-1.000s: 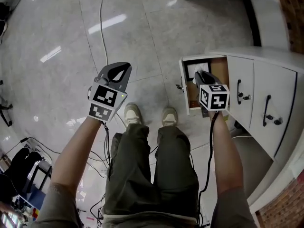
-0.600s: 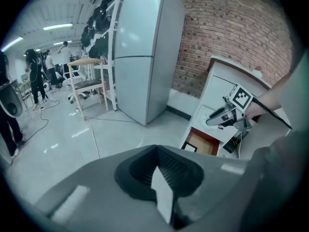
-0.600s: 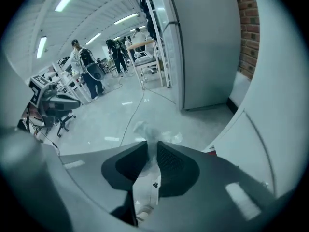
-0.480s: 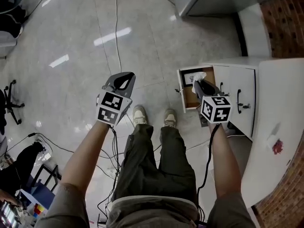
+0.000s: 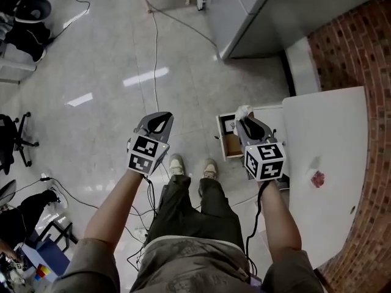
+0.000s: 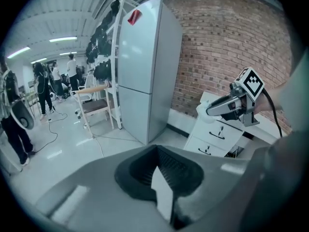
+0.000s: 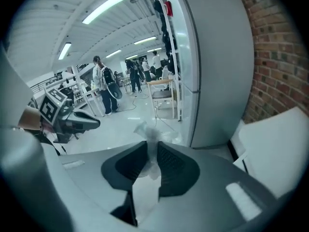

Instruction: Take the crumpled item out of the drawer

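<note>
— So, where is the crumpled item (image 7: 148, 138) at this moment?

— We hold it in the right gripper (image 7: 152, 152). Its two dark pads press on the item from both sides, and a thin, pale, wrinkled tuft stands out past the tips.

— And from the head view?

— There we see it as a small white lump at the tip of this gripper. It is in the air over the open drawer (image 5: 233, 145), not inside it. The drawer is pulled out of the white cabinet (image 5: 324, 145), and on its wooden bottom lies a sheet with a black square print (image 5: 229, 125).

— What about our other hand?

— The left gripper (image 6: 157, 151) has its jaws together, and we find nothing between them. It hangs over the bare floor (image 5: 91, 60), well apart from the drawer, at about the same level in the picture as the right one.

— What else is around us?

— Our shoes (image 5: 176, 163) stand between the two grippers. On the cabinet top lies a small red thing (image 5: 317, 178); we cannot tell what it is. Behind the cabinet there is a brick wall (image 5: 354, 41), and beside that a tall grey fridge (image 6: 145, 66). Cables run over the floor.
</note>
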Tool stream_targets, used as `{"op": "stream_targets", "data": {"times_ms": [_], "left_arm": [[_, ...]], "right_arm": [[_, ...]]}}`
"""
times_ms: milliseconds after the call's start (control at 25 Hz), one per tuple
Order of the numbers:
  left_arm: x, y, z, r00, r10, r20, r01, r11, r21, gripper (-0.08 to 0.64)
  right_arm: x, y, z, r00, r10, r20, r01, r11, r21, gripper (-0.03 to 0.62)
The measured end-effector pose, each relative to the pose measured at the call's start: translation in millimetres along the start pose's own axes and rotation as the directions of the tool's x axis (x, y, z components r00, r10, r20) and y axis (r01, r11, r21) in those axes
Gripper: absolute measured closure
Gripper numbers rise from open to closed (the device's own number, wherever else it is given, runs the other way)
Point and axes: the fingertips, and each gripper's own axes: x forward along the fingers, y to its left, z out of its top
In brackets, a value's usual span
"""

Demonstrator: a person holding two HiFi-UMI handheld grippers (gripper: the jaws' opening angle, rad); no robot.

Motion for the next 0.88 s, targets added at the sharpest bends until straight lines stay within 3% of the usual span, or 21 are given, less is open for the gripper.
{"op": "stream_targets", "data": {"times_ms": [320,640,880], "left_arm": [[-66,-14,81,0.994,0.034,0.100,-0.030,0.999,-0.040,0.560],[-150,-39,156,0.970,0.061,0.234,-0.052,0.998,-0.042,0.560],[-213,-62,211,0.937,0.064,0.342,-0.090,0.994,0.061,0.560]], "right_arm": [[-94,28,102,0.984,0.013,0.176,-0.001,0.997,-0.073,0.494],[-193,69,180,0.941,0.066,0.333,-0.013,0.987,-0.160,0.493],[-257,96,227,0.891,0.089,0.445,0.009,0.977,-0.213,0.492]]}}
